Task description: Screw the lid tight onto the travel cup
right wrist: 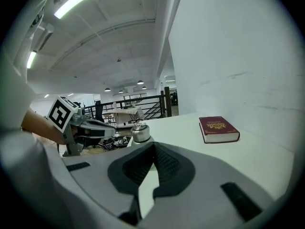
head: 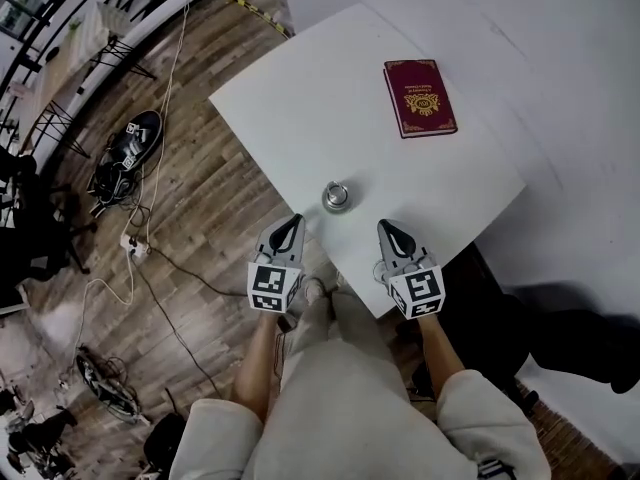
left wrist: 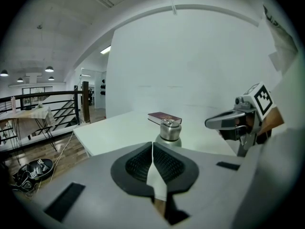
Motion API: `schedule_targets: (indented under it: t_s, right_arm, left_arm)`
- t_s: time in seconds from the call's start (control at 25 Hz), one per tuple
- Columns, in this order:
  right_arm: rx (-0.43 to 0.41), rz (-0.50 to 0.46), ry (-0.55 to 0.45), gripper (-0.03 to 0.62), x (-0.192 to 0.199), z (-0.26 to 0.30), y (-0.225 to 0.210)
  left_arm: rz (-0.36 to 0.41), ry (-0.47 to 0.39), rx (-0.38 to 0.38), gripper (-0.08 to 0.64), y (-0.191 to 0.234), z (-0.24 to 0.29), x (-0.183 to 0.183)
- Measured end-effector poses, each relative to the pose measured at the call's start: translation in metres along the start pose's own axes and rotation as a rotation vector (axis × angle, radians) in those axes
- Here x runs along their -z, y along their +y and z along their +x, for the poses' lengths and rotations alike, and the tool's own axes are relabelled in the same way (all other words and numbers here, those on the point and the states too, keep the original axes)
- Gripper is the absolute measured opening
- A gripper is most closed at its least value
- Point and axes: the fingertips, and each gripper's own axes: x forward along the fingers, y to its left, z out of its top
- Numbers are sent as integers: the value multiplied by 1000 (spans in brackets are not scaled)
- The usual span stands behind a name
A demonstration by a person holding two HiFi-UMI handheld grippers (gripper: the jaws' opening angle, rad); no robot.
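Note:
A small steel travel cup (head: 336,197) with its lid on stands upright near the front edge of the white table (head: 300,108). It shows just beyond the jaw tips in the left gripper view (left wrist: 169,131) and in the right gripper view (right wrist: 140,132). My left gripper (head: 291,227) hovers at the table's front edge, left of the cup, shut and empty. My right gripper (head: 389,230) hangs to the cup's right, also shut with nothing in it. Neither touches the cup. Each gripper appears in the other's view: the right gripper (left wrist: 228,121) and the left gripper (right wrist: 97,126).
A dark red book (head: 418,97) lies flat farther back on the table, right of centre. A white wall stands behind the table. Left of the table is wooden floor with cables, a power strip (head: 133,246) and a black bag (head: 125,153). A railing runs at far left.

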Motion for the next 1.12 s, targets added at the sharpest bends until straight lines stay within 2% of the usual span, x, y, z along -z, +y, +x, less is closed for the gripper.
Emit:
schedule_targets:
  t_s: [0.64,0.96,1.08,1.12]
  right_arm:
    - [37,4,18,0,26,30,7]
    - [6,10,7,0,41,31,14]
    - [-39,14,-19,0,44,32,20]
    - [-62,15,-30,29,44,33,23]
  left_arm:
    - [2,-13,63,9,16,20,32]
    - [7,-16,86,11,11,24,51]
    - [29,-12,103,11,9,25,58]
    - [36,-11,111,12,8,26,60]
